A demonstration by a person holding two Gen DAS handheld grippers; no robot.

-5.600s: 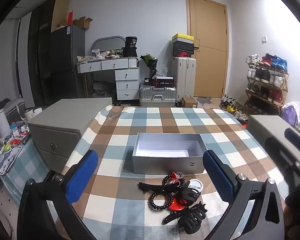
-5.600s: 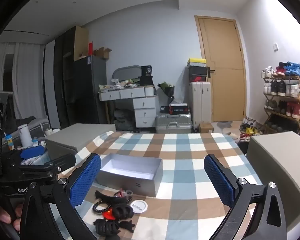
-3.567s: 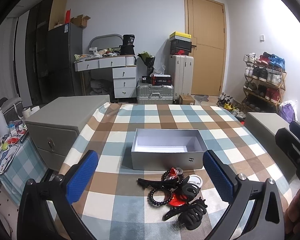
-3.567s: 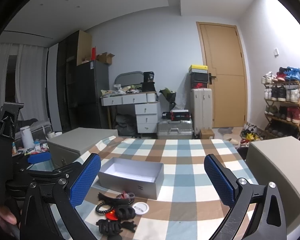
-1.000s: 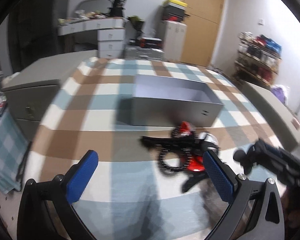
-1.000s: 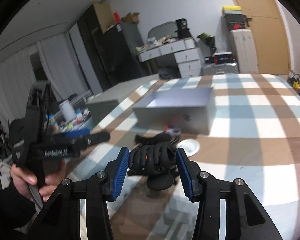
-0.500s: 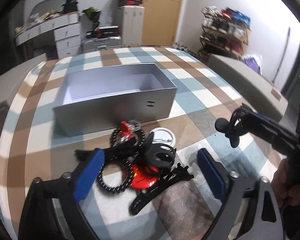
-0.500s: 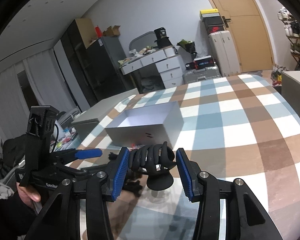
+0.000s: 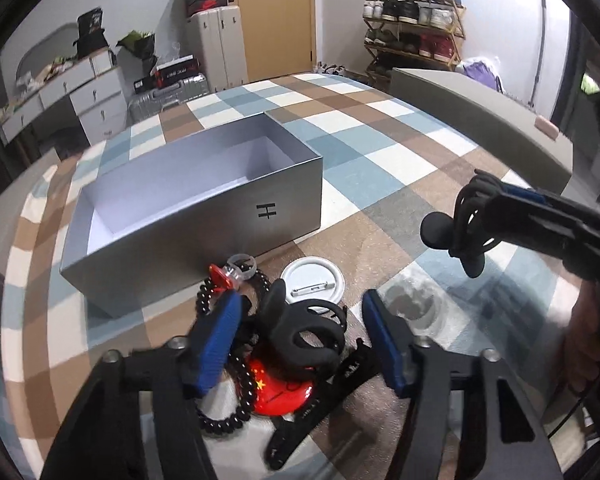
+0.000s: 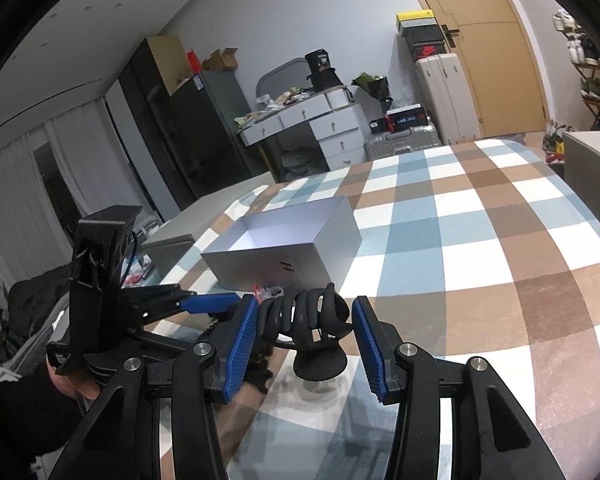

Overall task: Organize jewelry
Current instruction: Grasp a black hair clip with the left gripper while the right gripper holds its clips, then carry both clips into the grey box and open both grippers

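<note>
We've got the right gripper (image 10: 304, 330) clamped on the black claw clip (image 10: 306, 316), left gripper (image 9: 300, 336) apart over the pile; clip could slip before reaching the grey box (image 10: 292, 240) at frame centre

One open grey box (image 9: 204, 216) is sitting on the checked cloth. Two black claw clips are showing: one held aloft (image 10: 312, 320), one in the pile (image 9: 304, 332). Two round badges are lying there, one white (image 9: 314, 284), one red (image 9: 280, 390). One black bead bracelet (image 9: 236, 396) is lying alongside.

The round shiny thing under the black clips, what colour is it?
The round badge is bright red with little yellow stars, lying under the black hair clip. The left wrist view shows it best.
</note>
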